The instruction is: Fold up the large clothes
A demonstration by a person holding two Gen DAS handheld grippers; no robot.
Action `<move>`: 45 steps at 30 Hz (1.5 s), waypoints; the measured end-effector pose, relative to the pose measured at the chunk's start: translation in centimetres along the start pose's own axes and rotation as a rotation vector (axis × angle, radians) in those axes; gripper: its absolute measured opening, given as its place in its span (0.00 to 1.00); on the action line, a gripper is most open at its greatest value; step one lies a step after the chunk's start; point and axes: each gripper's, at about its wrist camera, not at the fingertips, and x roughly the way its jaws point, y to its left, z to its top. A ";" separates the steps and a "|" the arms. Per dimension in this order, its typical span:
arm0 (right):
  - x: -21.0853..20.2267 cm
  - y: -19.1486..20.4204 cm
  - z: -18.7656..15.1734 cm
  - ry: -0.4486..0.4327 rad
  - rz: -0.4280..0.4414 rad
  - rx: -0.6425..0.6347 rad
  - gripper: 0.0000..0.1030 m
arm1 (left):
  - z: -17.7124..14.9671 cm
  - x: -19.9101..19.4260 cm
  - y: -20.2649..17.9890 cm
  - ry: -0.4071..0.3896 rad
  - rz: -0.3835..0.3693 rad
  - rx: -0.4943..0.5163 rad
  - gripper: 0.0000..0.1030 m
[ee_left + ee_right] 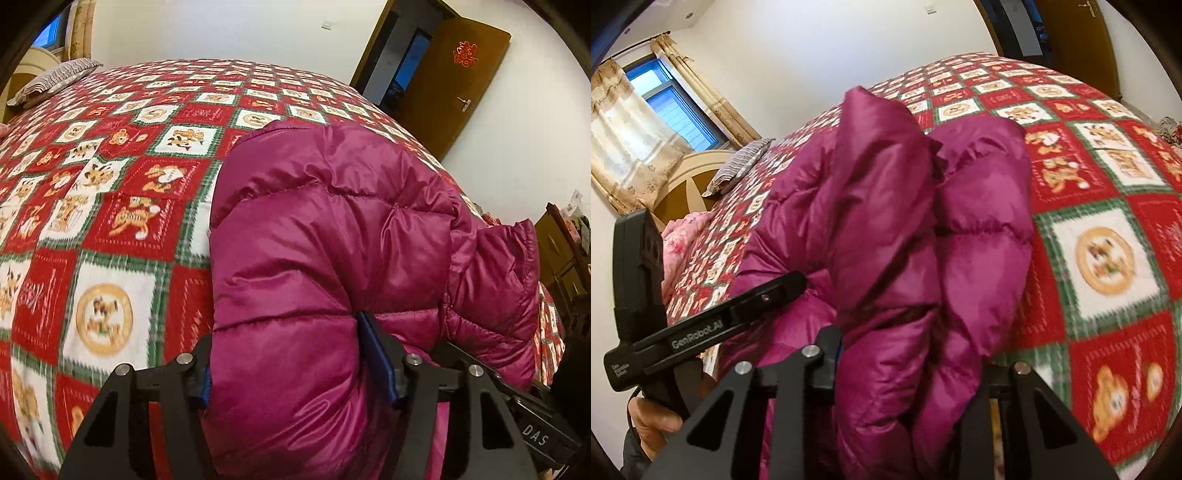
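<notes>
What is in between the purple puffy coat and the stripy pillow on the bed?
Only bare bedspread, red and white squares with bears, lies between the jacket and the striped pillow. The left wrist view shows that stretch best.

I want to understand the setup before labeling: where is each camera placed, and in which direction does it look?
Left wrist: sits on the left tongs, looking along them across the bed toward the open door; its black fingers clamp the magenta down jacket.
Right wrist: sits on the right tongs, facing the window; the left tongs and a hand show.
Shared: jacket, red quilt, striped pillow.
</notes>
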 end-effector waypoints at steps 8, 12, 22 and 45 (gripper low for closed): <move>-4.3 -1.4 -1.7 -0.052 -0.008 0.030 0.30 | -1.7 -1.7 -3.5 0.007 -0.050 0.039 0.58; -5.8 -2.9 -2.6 -0.073 -0.024 0.067 0.29 | -2.4 -1.6 -5.8 0.021 -0.070 0.070 0.56; -8.7 -4.2 -4.4 -0.112 -0.064 0.091 0.29 | -3.7 -1.2 -9.6 0.048 -0.102 0.132 0.56; -12.2 -13.5 2.2 -0.212 -0.247 0.103 0.29 | 0.0 5.7 -24.1 0.047 -0.111 0.223 0.56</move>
